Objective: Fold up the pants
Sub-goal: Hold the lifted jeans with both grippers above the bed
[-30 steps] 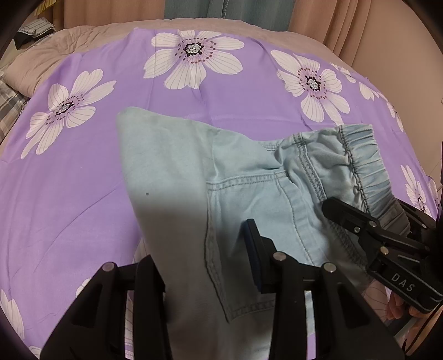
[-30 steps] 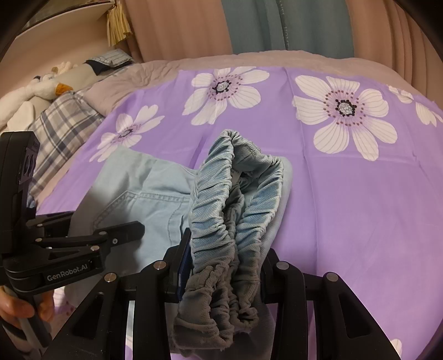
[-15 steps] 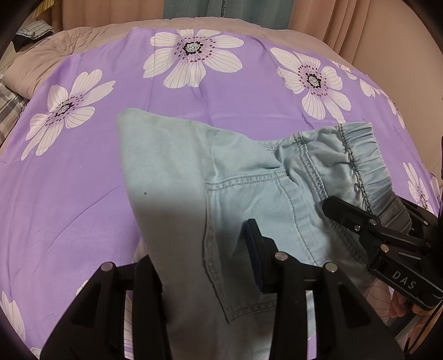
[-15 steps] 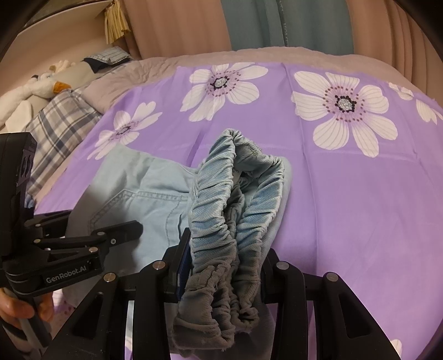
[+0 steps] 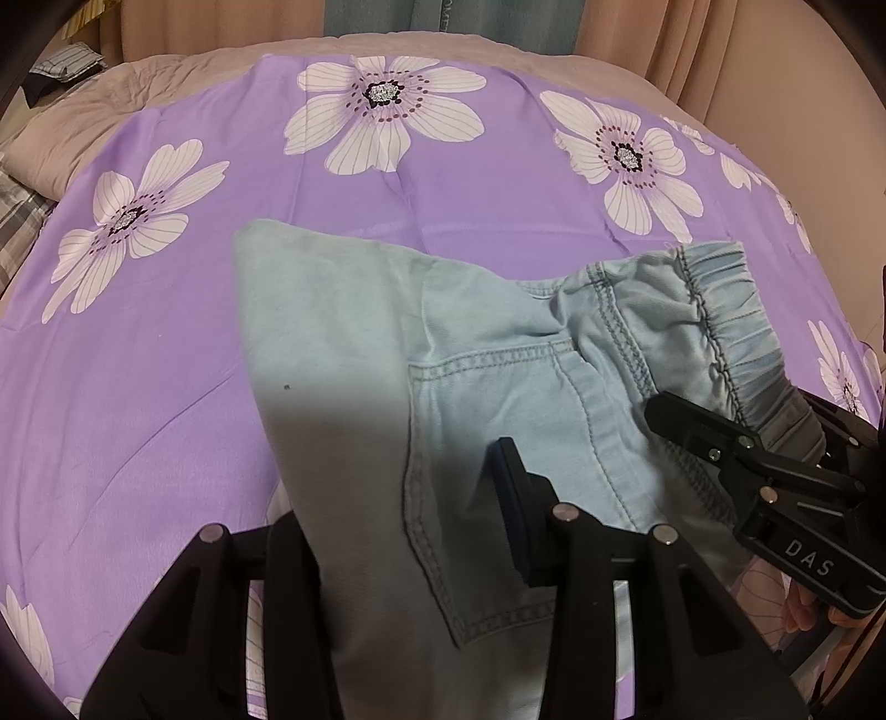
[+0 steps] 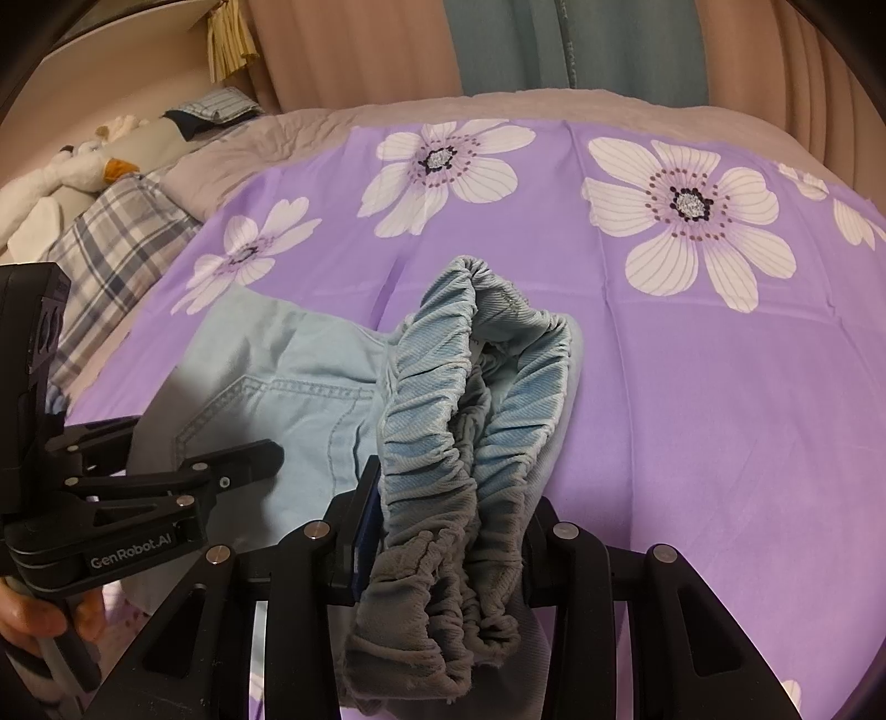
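Light blue denim pants (image 5: 443,376) lie on a purple flowered bedsheet (image 5: 166,387), back pocket up, the elastic waistband (image 5: 731,310) to the right. My left gripper (image 5: 410,531) is shut on the pants' near fabric, which drapes between its fingers. My right gripper (image 6: 443,531) is shut on the gathered waistband (image 6: 459,443), which bunches up and hangs over its jaws. In the left wrist view the right gripper (image 5: 775,476) shows at the right edge. In the right wrist view the left gripper (image 6: 138,498) shows at the lower left.
The sheet (image 6: 692,415) covers a bed with a grey blanket (image 6: 332,122) at the far side. A plaid pillow (image 6: 111,238) and soft toys (image 6: 72,171) lie at the left. Curtains (image 6: 554,44) hang behind.
Both grippers, holding the pants, have shifted slightly; the view has crept a little forward. The grips have not changed.
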A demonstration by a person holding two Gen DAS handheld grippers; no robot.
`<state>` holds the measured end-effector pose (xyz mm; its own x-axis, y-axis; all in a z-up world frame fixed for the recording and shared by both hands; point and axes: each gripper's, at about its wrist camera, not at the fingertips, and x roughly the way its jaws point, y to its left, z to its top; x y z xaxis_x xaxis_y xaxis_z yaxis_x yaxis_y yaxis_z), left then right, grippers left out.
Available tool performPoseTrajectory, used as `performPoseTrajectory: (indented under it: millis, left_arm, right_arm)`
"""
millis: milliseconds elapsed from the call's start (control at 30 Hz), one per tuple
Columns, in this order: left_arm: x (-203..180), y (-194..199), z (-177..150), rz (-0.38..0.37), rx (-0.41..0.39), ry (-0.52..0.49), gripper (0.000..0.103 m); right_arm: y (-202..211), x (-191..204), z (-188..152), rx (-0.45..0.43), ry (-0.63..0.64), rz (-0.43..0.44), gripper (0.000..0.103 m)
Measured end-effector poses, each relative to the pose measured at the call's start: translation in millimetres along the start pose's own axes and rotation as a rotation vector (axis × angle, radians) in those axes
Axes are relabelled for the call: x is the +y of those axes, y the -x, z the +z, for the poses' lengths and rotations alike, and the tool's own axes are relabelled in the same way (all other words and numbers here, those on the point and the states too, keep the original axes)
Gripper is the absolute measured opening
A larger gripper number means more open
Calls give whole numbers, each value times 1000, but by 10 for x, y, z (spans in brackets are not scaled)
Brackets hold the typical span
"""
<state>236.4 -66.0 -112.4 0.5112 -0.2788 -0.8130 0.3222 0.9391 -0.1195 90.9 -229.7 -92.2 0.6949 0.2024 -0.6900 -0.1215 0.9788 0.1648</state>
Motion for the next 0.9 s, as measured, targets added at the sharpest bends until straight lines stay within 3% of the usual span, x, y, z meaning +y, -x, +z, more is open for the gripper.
performPoseTrajectory:
  millis: [900]
  left_arm:
    - [-3, -32, 11, 10, 8, -6, 44]
  right_arm:
    - [-27, -17, 7, 25, -12, -8, 40]
